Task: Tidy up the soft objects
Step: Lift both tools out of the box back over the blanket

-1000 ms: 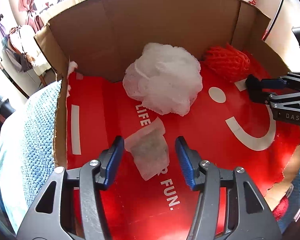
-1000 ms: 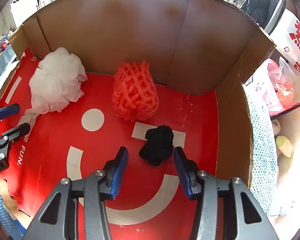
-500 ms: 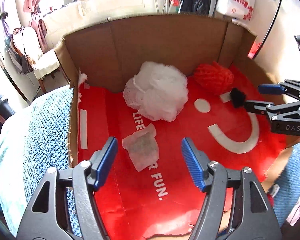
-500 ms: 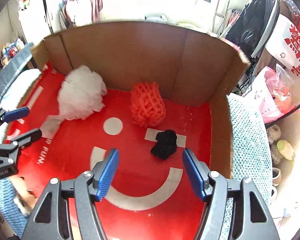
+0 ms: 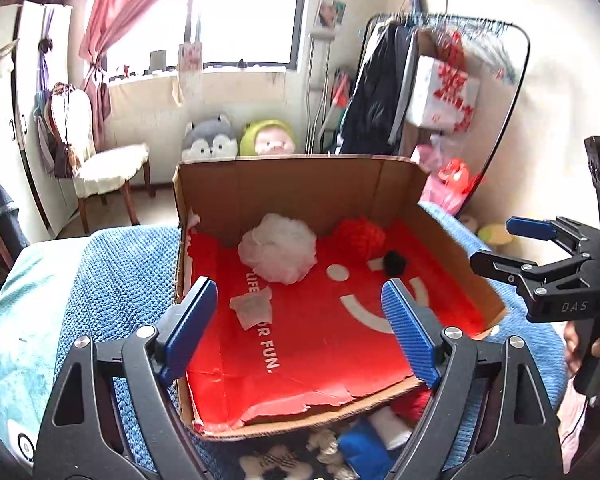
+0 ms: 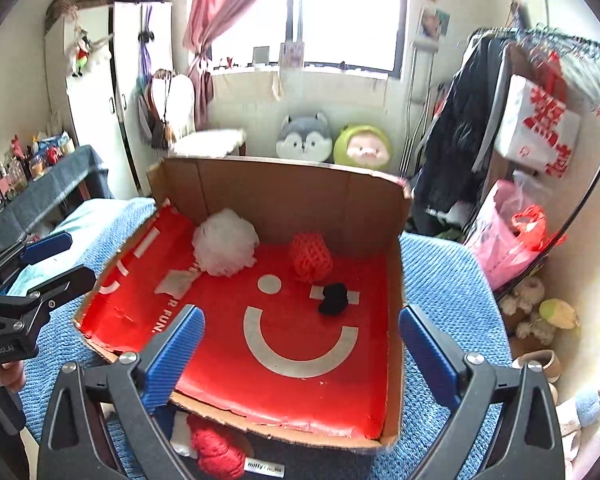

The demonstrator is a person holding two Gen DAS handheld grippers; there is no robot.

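An open cardboard box [image 5: 300,184] [image 6: 284,184] with a red printed floor lies on a blue blanket. Inside are a white mesh puff [image 5: 278,247] [image 6: 225,242], a red foam net [image 5: 359,236] [image 6: 311,257], a small black soft ball [image 5: 394,263] [image 6: 333,298] and a flat white pad [image 5: 252,309] [image 6: 178,281]. My left gripper [image 5: 298,328] is open and empty, above the box's near edge. My right gripper [image 6: 298,356] is open and empty, also pulled back over the near edge.
Red yarn [image 6: 214,450] and blue, white and patterned soft items [image 5: 364,440] lie in front of the box. Two plush toys [image 6: 334,142], a chair [image 5: 108,168], a clothes rack [image 6: 500,120] and plastic bags [image 6: 512,236] stand around the bed.
Both grippers have drawn back and up out of the box and opened wider. The pad and the black ball stay on the box floor.
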